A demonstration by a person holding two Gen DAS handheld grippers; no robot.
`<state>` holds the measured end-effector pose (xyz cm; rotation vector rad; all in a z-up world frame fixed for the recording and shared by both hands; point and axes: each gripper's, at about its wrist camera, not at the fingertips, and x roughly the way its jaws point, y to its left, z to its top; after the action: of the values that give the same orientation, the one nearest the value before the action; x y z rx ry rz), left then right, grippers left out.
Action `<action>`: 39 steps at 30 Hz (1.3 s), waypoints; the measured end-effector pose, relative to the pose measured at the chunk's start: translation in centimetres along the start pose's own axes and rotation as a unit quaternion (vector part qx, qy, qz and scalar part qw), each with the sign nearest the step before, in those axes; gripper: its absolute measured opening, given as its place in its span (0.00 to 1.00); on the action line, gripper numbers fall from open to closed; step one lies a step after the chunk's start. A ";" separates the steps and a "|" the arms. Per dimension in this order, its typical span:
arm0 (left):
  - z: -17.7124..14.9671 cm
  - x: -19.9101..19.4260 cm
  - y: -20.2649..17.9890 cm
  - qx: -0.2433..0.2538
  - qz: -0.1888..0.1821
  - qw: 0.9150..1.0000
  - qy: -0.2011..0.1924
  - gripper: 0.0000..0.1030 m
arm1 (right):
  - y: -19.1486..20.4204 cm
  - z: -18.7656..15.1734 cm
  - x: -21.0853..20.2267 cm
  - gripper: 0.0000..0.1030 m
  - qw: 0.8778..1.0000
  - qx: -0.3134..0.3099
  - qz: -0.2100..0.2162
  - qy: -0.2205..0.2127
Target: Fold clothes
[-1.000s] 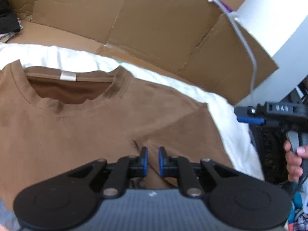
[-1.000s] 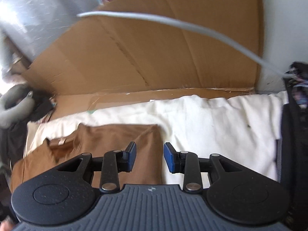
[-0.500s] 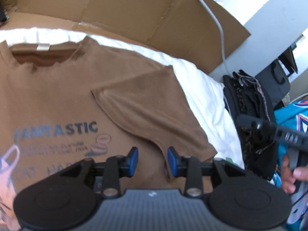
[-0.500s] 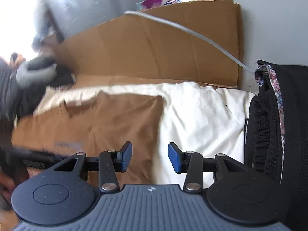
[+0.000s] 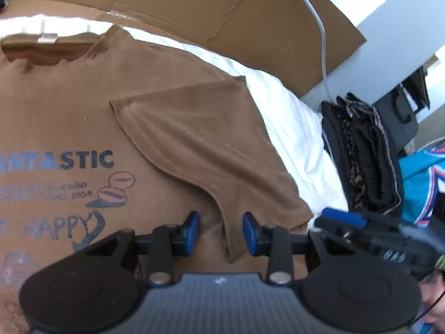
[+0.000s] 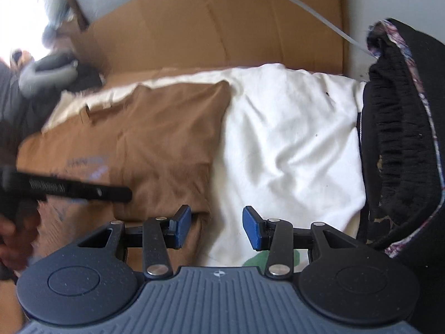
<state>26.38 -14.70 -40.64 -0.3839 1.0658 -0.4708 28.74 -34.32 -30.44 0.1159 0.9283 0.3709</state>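
Observation:
A brown T-shirt (image 5: 69, 111) with blue print lies flat on a white sheet (image 5: 292, 128). Its right sleeve (image 5: 200, 139) is folded inward over the chest. My left gripper (image 5: 221, 233) hangs open just above the sleeve's lower corner, holding nothing. The right gripper shows as a dark bar (image 5: 370, 239) at the shirt's right edge. In the right wrist view the same shirt (image 6: 155, 144) is on the left, and my right gripper (image 6: 217, 228) is open over the shirt's edge and the sheet (image 6: 289, 144). The left gripper (image 6: 69, 189) crosses the shirt there, blurred.
Flattened cardboard (image 5: 194, 8) stands behind the sheet, with a grey cable (image 5: 319, 22) over it. A stack of dark folded clothes (image 5: 361, 156) lies right of the sheet, seen too as a black pile (image 6: 400, 139). A teal garment (image 5: 420, 175) lies beyond. A grey and dark heap (image 6: 47, 75) is far left.
The left gripper went from nearly shut to open and drew back down the shirt, leaving the sleeve folded inward. The right gripper pulled back and swung right, staying open.

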 end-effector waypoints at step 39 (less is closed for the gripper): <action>6.5 1.7 0.4 0.120 0.117 0.986 -0.009 0.15 | 3.5 0.9 3.0 0.05 1.000 -0.020 -0.008 0.023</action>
<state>33.00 -14.77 -39.23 -0.0475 1.0076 -0.3783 30.19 -29.87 -31.30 0.0644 0.9660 0.3779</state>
